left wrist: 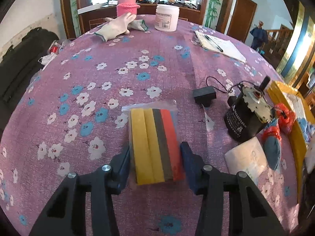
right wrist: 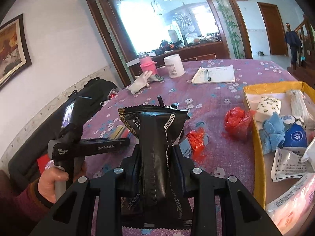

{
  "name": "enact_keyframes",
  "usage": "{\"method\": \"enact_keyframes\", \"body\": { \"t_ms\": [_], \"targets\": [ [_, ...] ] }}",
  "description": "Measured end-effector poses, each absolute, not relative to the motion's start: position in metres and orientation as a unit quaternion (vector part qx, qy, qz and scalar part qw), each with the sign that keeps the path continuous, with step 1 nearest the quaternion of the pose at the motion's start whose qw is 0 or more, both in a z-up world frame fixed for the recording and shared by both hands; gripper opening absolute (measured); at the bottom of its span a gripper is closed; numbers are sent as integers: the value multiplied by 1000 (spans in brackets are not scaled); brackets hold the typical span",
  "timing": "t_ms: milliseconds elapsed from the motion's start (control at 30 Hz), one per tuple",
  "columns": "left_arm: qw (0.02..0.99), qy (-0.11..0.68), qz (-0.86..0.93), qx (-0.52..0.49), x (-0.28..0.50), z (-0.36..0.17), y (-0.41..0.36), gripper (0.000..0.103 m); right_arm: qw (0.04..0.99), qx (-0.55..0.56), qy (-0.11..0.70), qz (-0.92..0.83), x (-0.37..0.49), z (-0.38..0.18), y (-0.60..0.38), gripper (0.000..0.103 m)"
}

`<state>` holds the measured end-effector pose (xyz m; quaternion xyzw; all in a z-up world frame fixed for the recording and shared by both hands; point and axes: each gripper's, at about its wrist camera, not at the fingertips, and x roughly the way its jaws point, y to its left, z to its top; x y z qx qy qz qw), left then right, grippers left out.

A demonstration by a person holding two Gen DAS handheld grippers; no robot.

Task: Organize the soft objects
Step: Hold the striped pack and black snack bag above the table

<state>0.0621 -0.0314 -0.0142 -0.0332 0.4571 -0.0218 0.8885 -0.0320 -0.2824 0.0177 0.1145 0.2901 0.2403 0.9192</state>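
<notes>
A clear bag of sponge strips, yellow, grey and red, lies on the purple floral tablecloth. My left gripper is open with its blue pads on either side of the bag's near end, apart from it or barely touching. My right gripper is shut on a black foil packet and holds it upright above the table. A yellow box at the right holds several soft things, among them a blue cloth and tissue packs. The left gripper's body shows in the right wrist view.
A black motor and a small black adapter stand right of the sponges. A white tissue pack, red plastic bags, white gloves, a pink-sleeved bottle, a white jar and a notebook with pen are on the table.
</notes>
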Motion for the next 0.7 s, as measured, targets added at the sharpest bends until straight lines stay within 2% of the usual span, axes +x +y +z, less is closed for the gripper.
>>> {"method": "enact_keyframes", "body": {
  "t_ms": [200,700],
  "targets": [
    [896,442,-38,-36,56,-14,-36,46,917,118,297,238,-28,16,-282,34],
    [931,355,-56,67,23,6,-80,46,917,118,312,217,-19,12,-277,34]
  ]
}}
